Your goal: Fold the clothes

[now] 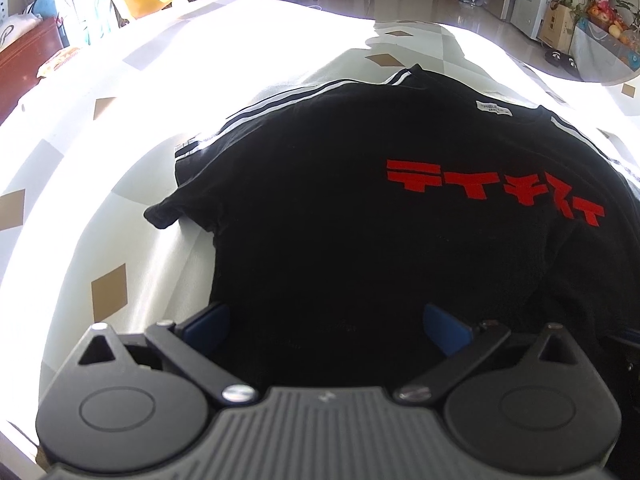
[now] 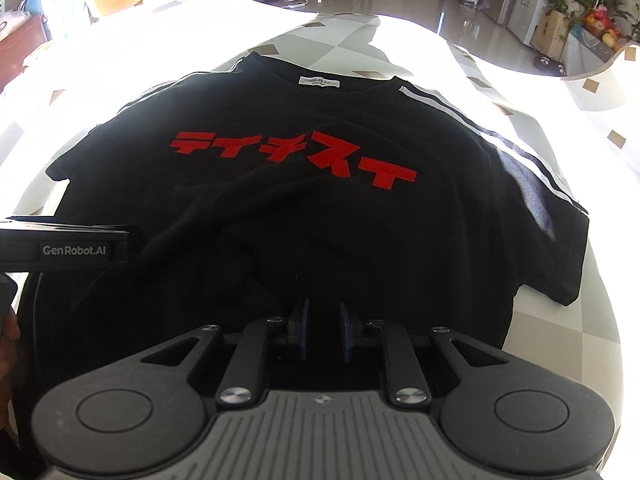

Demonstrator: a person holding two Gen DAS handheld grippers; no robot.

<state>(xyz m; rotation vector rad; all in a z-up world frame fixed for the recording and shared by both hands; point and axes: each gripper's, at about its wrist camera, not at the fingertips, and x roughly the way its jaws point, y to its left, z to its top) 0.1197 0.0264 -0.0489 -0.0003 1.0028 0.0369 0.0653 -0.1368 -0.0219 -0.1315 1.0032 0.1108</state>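
- A black T-shirt lies spread front-up on the surface, which wears a pale cloth patterned with grey and tan diamonds; strong sunlight washes out the far part of the cloth.
- Red block lettering runs across the chest, and a small white neck label sits at the collar, on the far side from both cameras.
- White stripes run along the shoulders and down both short sleeves.
- The sleeves are spread out to either side; the fabric below the lettering shows a few loose creases.
- The left claw hangs over the near hem area of the shirt with its blue pads set wide apart — nothing is between them.
- The right claw also sits over the shirt's lower part; its blue pads stand close together with a narrow gap showing, and no cloth is visibly pinched there.
- In the right wrist view, the left claw's dark body, with white lettering on it, reaches in from the left edge over the shirt — a bit of a hand shows just below it.
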